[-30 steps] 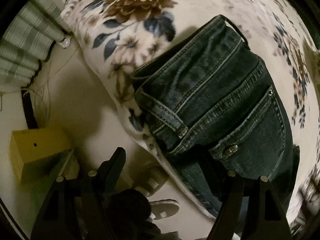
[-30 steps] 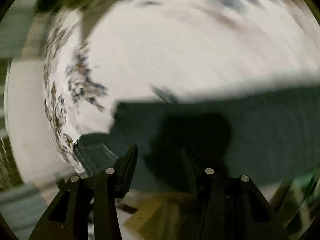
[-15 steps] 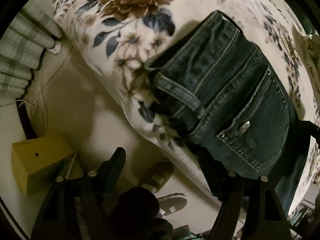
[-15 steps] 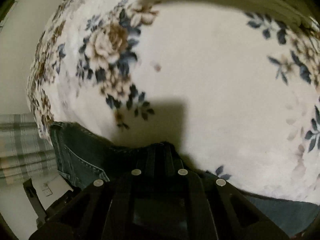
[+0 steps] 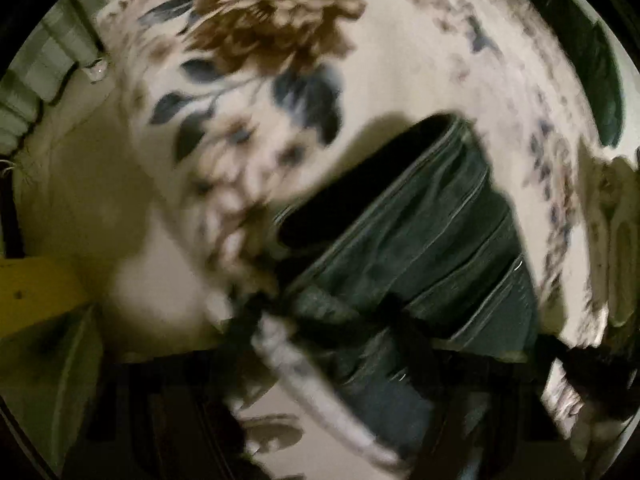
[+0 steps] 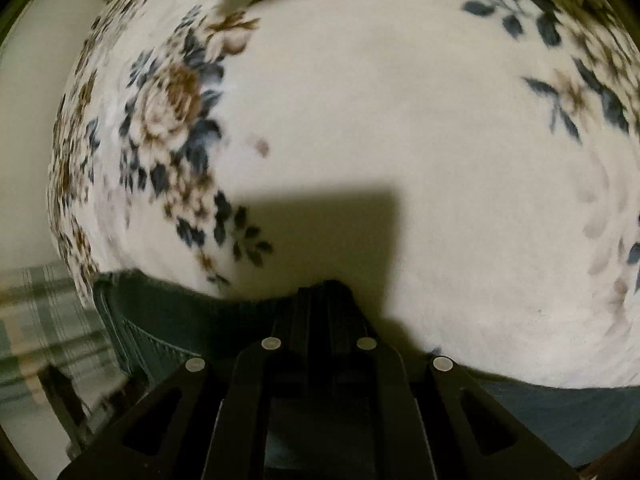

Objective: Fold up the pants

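Observation:
Dark blue jeans [image 5: 424,248] lie on a cream floral blanket [image 5: 360,92], waistband near the bed's edge; the left wrist view is blurred by motion. My left gripper [image 5: 320,360] is at the waistband, its fingers smeared dark, so their stance is unclear. In the right wrist view my right gripper [image 6: 320,300] has its fingers pressed together over the jeans' edge [image 6: 172,316], with denim [image 6: 560,412] under it and the blanket [image 6: 400,120] ahead.
A yellow box [image 5: 36,292] and slippers [image 5: 272,436] are on the pale floor [image 5: 100,200] left of the bed. A green plaid curtain [image 5: 36,76] hangs at the upper left. A dark green item [image 5: 600,80] lies at the bed's far right.
The left gripper has swung fast toward the jeans' waistband, blurring its view. The right gripper went from open to shut on the jeans and has stayed near the same spot since.

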Available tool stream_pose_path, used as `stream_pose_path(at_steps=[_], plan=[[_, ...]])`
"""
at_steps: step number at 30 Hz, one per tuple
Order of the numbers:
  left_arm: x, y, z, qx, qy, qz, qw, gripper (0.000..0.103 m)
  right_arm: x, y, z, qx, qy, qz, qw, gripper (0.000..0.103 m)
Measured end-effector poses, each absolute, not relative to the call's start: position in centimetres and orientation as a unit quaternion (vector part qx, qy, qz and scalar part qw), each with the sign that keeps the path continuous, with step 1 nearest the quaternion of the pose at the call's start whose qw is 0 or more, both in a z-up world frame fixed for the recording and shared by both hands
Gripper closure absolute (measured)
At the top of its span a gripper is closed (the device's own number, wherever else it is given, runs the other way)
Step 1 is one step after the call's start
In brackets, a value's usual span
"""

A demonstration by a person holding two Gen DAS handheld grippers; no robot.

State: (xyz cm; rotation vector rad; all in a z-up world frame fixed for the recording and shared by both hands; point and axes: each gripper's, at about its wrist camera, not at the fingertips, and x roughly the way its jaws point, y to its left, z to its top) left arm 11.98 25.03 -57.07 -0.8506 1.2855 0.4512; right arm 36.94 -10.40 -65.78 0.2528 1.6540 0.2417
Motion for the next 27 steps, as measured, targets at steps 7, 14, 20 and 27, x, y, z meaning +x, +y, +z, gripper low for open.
stream_pose_path(at_steps=[7, 14, 20, 27], plan=[[10.7, 24.6, -54.5, -0.344, 0.567, 0.181, 0.727, 0.076, 37.3, -8.2, -65.7, 0.104, 0.733, 0.109, 0.663, 0.096], [10.4, 26.4, -56.3, -0.338, 0.597, 0.139, 0.715, 0.076, 39.3, -8.5, -65.4, 0.104, 0.715, 0.076, 0.687, 0.103], [9.8, 26.6, -55.7, -0.319, 0.599, 0.132, 0.722, 0.076, 41.2, -10.3, -64.5, 0.166, 0.735, 0.138, 0.643, 0.086], [10.8, 26.9, -56.5, -0.318, 0.605, 0.133, 0.718, 0.076, 38.5, -6.6, -68.4, 0.064, 0.777, 0.170, 0.602, 0.080]])
